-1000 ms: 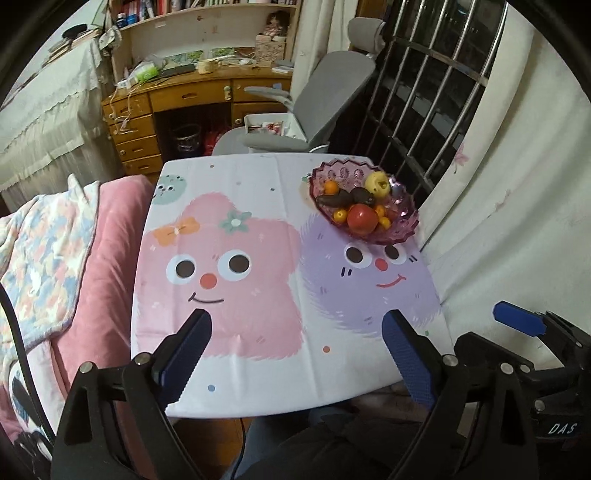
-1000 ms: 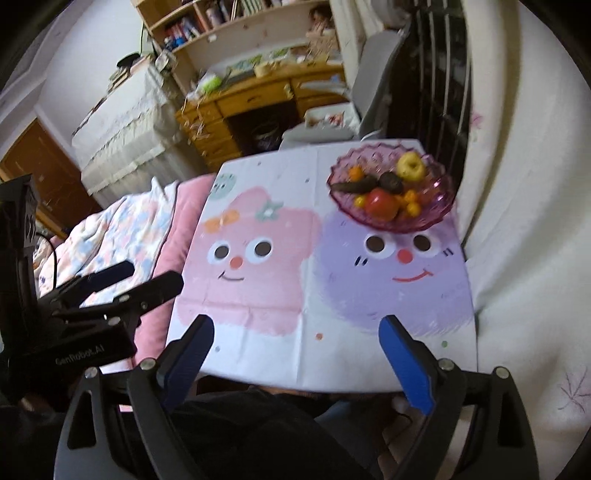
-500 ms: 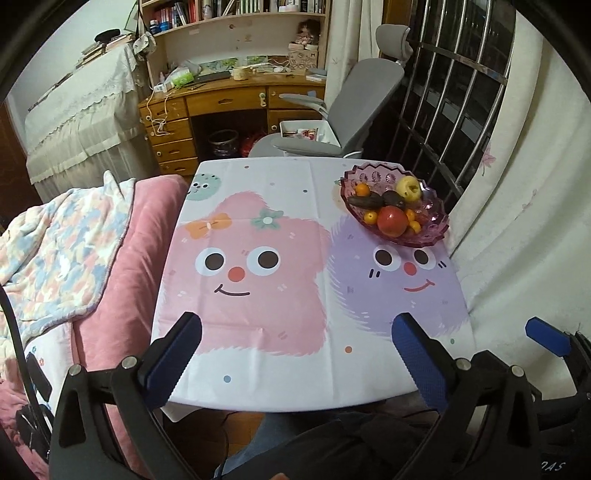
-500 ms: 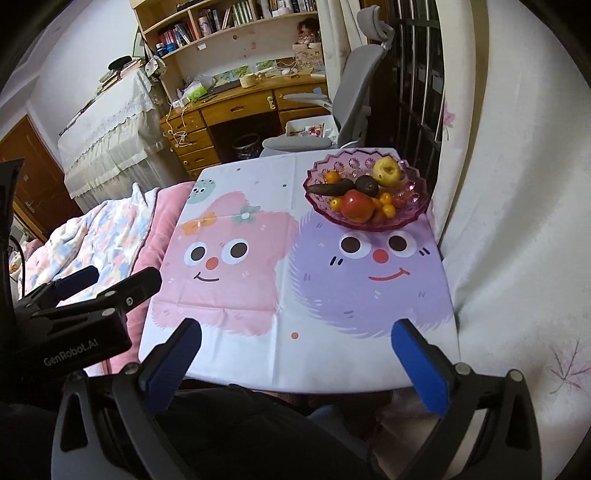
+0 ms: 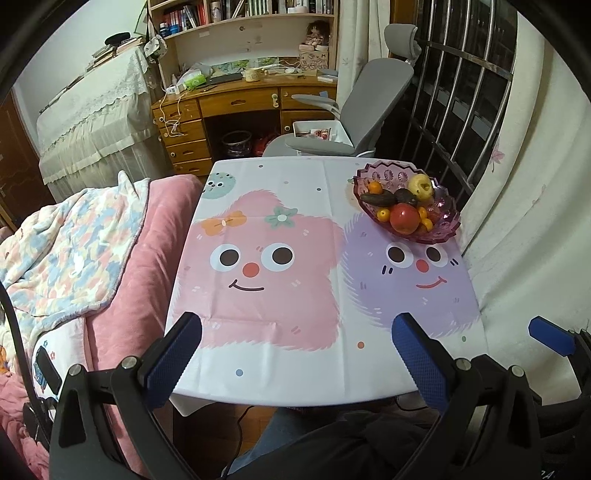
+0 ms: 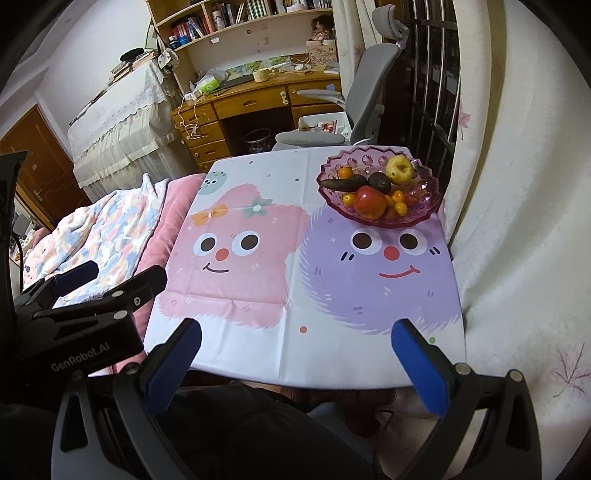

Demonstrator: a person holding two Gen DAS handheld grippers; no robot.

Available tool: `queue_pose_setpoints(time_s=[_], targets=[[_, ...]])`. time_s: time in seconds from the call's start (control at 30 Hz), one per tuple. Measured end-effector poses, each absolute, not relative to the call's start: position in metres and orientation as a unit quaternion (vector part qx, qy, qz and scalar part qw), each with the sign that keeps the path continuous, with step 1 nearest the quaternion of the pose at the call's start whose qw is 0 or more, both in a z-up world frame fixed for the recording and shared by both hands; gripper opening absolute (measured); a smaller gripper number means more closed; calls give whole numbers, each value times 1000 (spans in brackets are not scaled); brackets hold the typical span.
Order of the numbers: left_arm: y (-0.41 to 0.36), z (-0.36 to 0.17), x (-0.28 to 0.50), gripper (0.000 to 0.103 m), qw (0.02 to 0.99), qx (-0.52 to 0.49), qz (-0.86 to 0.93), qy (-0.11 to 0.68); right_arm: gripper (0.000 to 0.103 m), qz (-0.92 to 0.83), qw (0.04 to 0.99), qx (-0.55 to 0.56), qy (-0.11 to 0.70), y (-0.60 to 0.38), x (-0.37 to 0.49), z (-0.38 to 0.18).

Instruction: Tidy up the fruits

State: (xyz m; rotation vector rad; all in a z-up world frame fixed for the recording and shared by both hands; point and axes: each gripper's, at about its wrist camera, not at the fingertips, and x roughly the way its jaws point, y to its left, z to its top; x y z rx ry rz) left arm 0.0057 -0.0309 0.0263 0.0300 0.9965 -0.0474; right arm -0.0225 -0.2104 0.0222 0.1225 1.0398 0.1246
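Fruits (image 6: 373,188) all piled in purple bowl (image 6: 424,218), far right corner of desk (image 5: 314,354); none loose on cloth. Left gripper (image 5: 295,350), right gripper (image 6: 295,354): jaws spread wide, holding nothing, hovering off near edge. Fits sorting finished or bowl awaiting unloading; step undetermined.

1. A wooden desk (image 5: 240,99) with drawers stands at the back, with bookshelves (image 5: 243,14) above it.
2. A grey chair (image 5: 354,110) sits by the barred window (image 5: 465,92).
3. A pink bed (image 5: 122,251) lies left.
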Motion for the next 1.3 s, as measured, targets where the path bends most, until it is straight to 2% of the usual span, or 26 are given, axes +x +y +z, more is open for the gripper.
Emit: queue_pose_setpoints(time_s=[1.3], targets=[[-42, 12, 7, 102, 861, 9, -16, 509, 103, 65, 848, 63, 522, -218, -24, 9]])
